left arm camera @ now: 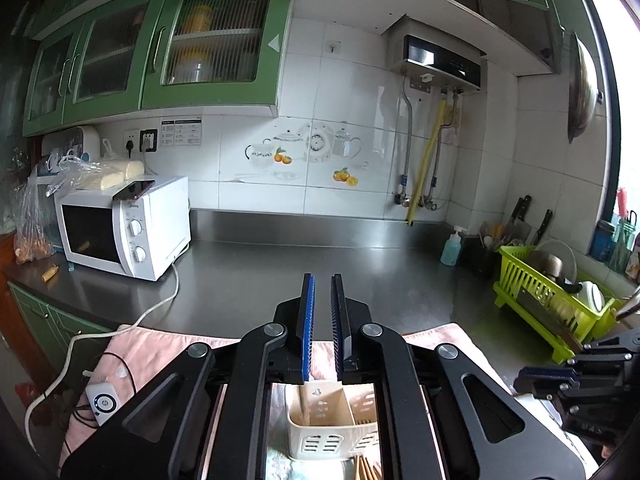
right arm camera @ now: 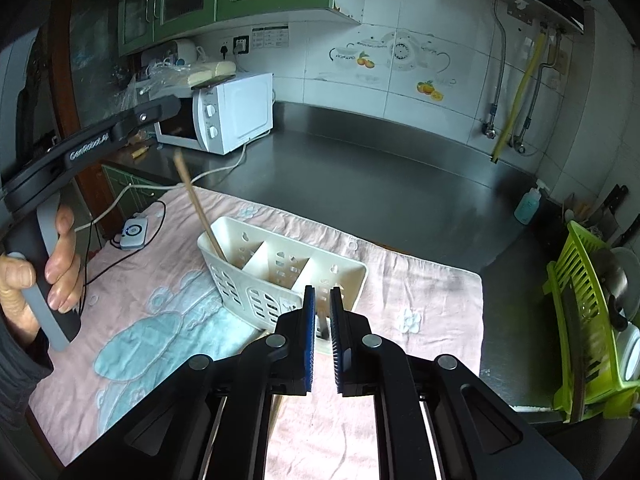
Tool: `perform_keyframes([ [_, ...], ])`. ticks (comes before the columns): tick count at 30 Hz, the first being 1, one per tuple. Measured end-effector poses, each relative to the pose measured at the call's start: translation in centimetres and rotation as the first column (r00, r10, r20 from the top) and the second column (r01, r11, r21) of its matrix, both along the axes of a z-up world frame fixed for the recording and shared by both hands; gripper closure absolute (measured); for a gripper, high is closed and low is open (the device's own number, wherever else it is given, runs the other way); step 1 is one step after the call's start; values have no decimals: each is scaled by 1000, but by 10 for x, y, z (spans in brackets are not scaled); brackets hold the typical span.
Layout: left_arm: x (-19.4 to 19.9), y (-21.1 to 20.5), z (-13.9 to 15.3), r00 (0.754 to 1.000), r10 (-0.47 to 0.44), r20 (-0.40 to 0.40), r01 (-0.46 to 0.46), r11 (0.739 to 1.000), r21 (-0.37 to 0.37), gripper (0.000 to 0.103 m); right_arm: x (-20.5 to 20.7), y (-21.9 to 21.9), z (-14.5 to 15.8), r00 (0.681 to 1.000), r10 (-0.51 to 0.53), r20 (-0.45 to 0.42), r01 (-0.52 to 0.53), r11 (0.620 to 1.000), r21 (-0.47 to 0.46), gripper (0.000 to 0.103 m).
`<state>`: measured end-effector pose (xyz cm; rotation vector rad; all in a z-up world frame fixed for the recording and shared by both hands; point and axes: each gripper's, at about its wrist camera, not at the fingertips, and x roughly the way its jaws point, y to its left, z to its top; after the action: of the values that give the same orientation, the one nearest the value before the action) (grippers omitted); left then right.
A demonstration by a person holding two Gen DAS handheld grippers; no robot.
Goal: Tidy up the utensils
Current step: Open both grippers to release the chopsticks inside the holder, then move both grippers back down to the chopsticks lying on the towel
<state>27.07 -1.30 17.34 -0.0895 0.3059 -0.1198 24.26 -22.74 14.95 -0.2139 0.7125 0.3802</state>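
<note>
Both claws nearly closed and empty, leaning chopstick (right arm camera: 199, 208) in caddy (right arm camera: 256, 276) liable to tip if bumped.

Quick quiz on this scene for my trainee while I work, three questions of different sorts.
1. True or false: the cream plastic utensil caddy stands on the pink cloth towel.
2. In the right wrist view, the wooden chopstick leans in which caddy compartment? A) left end B) middle C) right end
3. Fill in: in that view, the lime-green plastic dish rack stands to the towel's ___.

Key: 1 true; 2 A; 3 right.
</note>
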Motion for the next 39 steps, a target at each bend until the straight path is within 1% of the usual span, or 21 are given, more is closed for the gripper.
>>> perform_keyframes([
  [1,-2,1,0,1000,-2,-3,2,1000,0,91,-2,-1,2,1000,-2,9,2,1000,7,88],
  [3,-9,3,0,1000,1,-5,-1,1000,-2,88,-7,-3,6,1000,-5,23,5,1000,14,86],
  [4,-14,5,1,1000,4,-6,-4,1000,-2,88,-11,-4,9,999,-9,34,9,1000,12,81],
  [5,-19,5,1,1000,2,-7,-2,1000,-3,87,-15,-5,11,999,-11,42,10,1000,14,79],
  [7,-33,8,3,1000,5,-6,-5,1000,-3,83,-28,-7,16,998,-9,61,8,1000,18,77],
  [9,-48,9,4,1000,5,-4,-5,1000,-5,70,-40,-10,18,997,-8,70,6,999,33,72],
  [14,-89,10,-4,999,1,-39,-1,1000,23,67,-76,-14,7,997,-8,74,4,999,53,71],
  [16,-107,9,-11,999,-9,-54,11,999,31,67,-90,-16,-1,998,-11,69,7,998,60,71],
  [18,-122,8,-20,998,0,-65,3,998,59,67,-103,-18,-13,998,-14,61,10,998,64,71],
  [20,-138,6,-33,996,-7,-92,14,997,80,67,-117,-18,-28,999,-15,51,12,998,60,71],
  [23,-157,6,-53,991,-24,-132,36,996,85,67,-133,-23,-49,999,-24,27,22,996,81,71],
  [25,-169,7,-68,988,-35,-153,47,996,75,67,-140,-26,-64,1000,-28,-2,28,994,106,71],
  [32,-191,9,-115,971,-50,-233,65,996,58,67,-159,-27,-118,995,-37,-89,49,990,135,72],
  [38,-198,6,-156,947,-74,-312,93,995,47,67,-163,-19,-153,991,-52,-122,64,993,100,75],
  [39,-199,6,-162,942,-78,-327,97,994,42,67,-162,-18,-159,990,-54,-129,66,993,96,78],
])
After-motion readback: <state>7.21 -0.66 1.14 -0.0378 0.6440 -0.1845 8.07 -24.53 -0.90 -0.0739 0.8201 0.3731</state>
